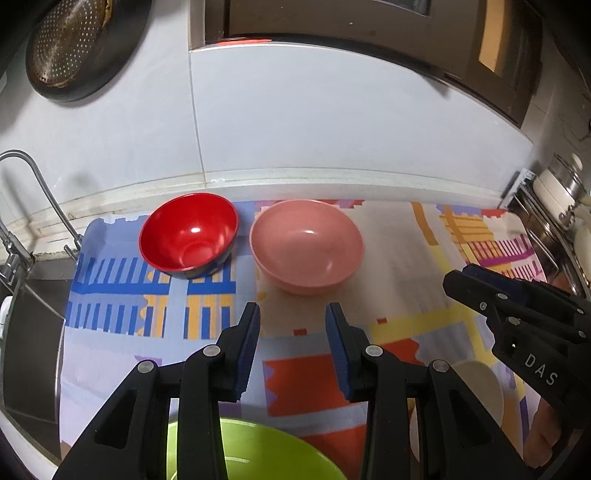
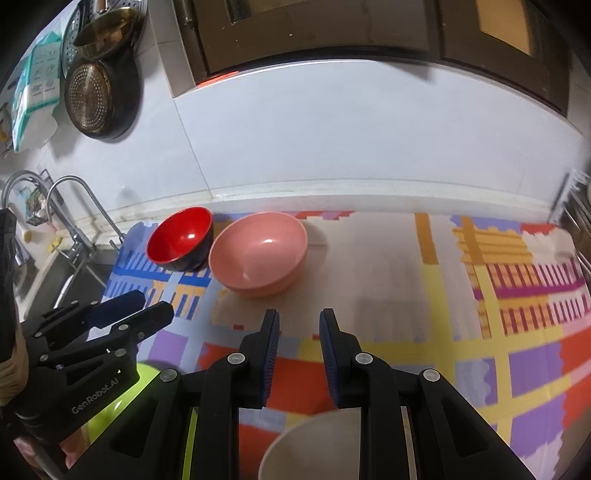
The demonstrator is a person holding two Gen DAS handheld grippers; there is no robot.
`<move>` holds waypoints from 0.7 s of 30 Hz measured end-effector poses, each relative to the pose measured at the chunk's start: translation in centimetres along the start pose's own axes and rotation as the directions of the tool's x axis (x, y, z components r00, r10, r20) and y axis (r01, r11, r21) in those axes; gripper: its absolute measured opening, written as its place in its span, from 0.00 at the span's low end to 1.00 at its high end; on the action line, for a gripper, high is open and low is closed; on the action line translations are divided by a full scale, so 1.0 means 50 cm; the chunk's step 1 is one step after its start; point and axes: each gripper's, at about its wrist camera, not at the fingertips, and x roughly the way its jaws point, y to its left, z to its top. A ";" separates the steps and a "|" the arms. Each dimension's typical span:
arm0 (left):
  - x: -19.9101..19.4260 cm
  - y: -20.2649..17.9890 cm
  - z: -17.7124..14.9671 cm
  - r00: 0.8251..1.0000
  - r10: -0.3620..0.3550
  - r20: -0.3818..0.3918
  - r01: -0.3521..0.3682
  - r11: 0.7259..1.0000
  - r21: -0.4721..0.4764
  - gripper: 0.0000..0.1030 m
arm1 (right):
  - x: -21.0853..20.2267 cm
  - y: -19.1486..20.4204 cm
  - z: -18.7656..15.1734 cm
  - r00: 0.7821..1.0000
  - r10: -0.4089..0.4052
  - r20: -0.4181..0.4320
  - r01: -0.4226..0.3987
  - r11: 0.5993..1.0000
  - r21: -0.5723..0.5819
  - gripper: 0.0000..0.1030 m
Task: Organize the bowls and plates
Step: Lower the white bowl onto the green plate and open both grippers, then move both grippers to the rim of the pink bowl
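Observation:
A red bowl (image 1: pixel 189 233) with a black outside and a pink bowl (image 1: pixel 306 245) stand side by side at the back of a colourful patterned mat (image 1: pixel 399 258). My left gripper (image 1: pixel 292 314) is open and empty, in front of the pink bowl, above a green dish (image 1: pixel 258 454). My right gripper (image 2: pixel 298 319) is open and empty, above a beige dish (image 2: pixel 314 446). The red bowl (image 2: pixel 181 238), pink bowl (image 2: pixel 258 253) and green dish (image 2: pixel 147 373) also show in the right wrist view. The beige dish (image 1: pixel 480 391) lies under the right gripper (image 1: pixel 465 277) in the left wrist view.
A sink (image 1: pixel 29 332) with a tap (image 1: pixel 40 184) lies left of the mat. A colander and pan (image 2: pixel 99 96) hang on the tiled wall. A metal rack with jars (image 1: pixel 554 206) stands at the right. A cabinet (image 1: pixel 369 33) hangs above. The left gripper (image 2: pixel 147 310) shows at the left.

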 end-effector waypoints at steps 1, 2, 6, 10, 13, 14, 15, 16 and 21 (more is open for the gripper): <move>0.006 0.003 0.004 1.000 0.000 -0.002 0.000 1.000 -0.003 0.35 | 0.008 0.000 0.009 1.000 0.003 0.002 -0.003 1.000 -0.005 0.23; 0.012 0.006 0.008 1.000 0.000 -0.004 0.000 1.000 -0.005 0.35 | 0.014 0.000 0.016 1.000 0.005 0.002 -0.005 1.000 -0.010 0.23; 0.037 0.019 0.026 1.000 0.004 -0.006 -0.004 1.000 -0.014 0.35 | 0.041 -0.003 0.047 1.000 0.009 0.000 -0.009 1.000 -0.025 0.23; 0.065 0.031 0.042 1.000 0.002 -0.020 -0.003 1.000 -0.018 0.35 | 0.073 -0.001 0.078 1.000 0.005 -0.005 -0.005 0.998 -0.062 0.23; 0.084 0.037 0.053 1.000 0.009 -0.025 -0.010 1.000 -0.021 0.35 | 0.096 -0.001 0.094 1.000 0.013 -0.019 -0.015 0.997 -0.079 0.23; 0.092 0.039 0.058 1.000 0.008 -0.029 -0.009 1.000 -0.025 0.35 | 0.107 -0.001 0.100 0.999 0.018 -0.027 -0.020 0.996 -0.084 0.23; 0.099 0.041 0.060 0.999 0.008 -0.031 -0.009 1.000 -0.028 0.35 | 0.116 -0.002 0.103 0.999 0.021 -0.035 -0.024 0.996 -0.085 0.23; 0.107 0.043 0.064 0.999 0.011 -0.035 -0.012 0.999 -0.031 0.35 | 0.128 -0.003 0.108 0.998 0.032 -0.047 -0.036 0.996 -0.086 0.23; 0.143 0.050 0.074 0.998 0.016 -0.058 -0.019 0.999 -0.047 0.34 | 0.185 -0.015 0.126 0.993 0.054 -0.108 -0.062 0.996 -0.069 0.23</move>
